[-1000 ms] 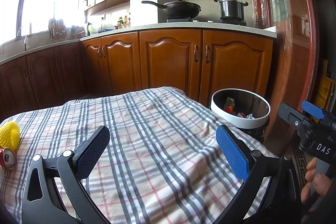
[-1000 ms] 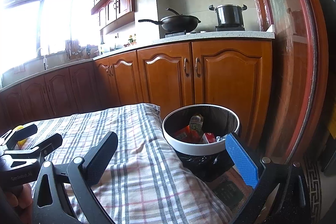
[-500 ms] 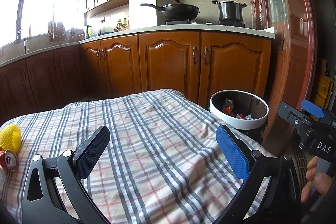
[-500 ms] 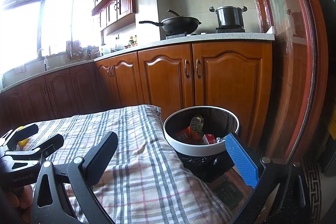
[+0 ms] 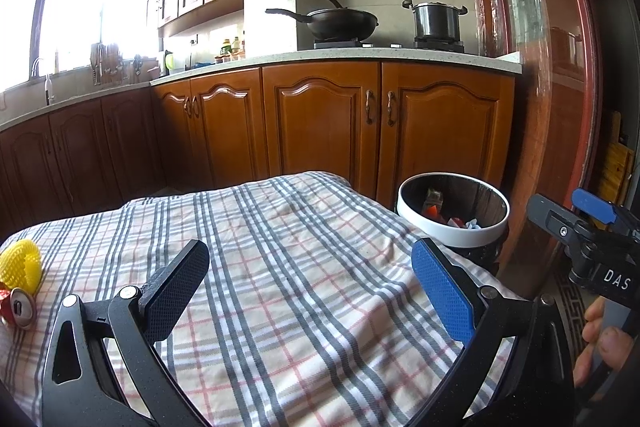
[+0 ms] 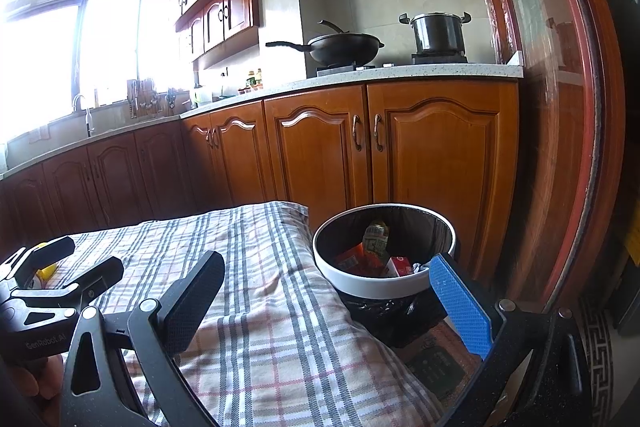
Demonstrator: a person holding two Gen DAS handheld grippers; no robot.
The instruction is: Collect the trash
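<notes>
The left gripper (image 5: 308, 287) has its jaws spread wide with nothing between them, only the checked cloth (image 5: 280, 267) of the table beneath. The right gripper (image 6: 328, 291) is likewise wide apart and holds nothing; its blue finger sits in front of the near rim of the bin.

Far out to the left of the left jaws, near the cloth's edge, lie a yellow foam net (image 5: 20, 263) and, touching or just beside it, a crushed red can (image 5: 18, 309). These look like the trash not yet collected. Ahead and to the right of the same jaws, off the table's corner, stands the bin (image 5: 454, 231), white-rimmed with a black liner. In the right view the bin (image 6: 384, 285) holds a red carton, a small printed packet and some crumpled paper, so part of the job seems done; two pieces remain, as far as can be seen.

Readable writing: "DAS" on the right gripper's body in the left view, "GenRobot.AI" on the left gripper's body in the right view. Print on the binned packets is too small to read.
</notes>
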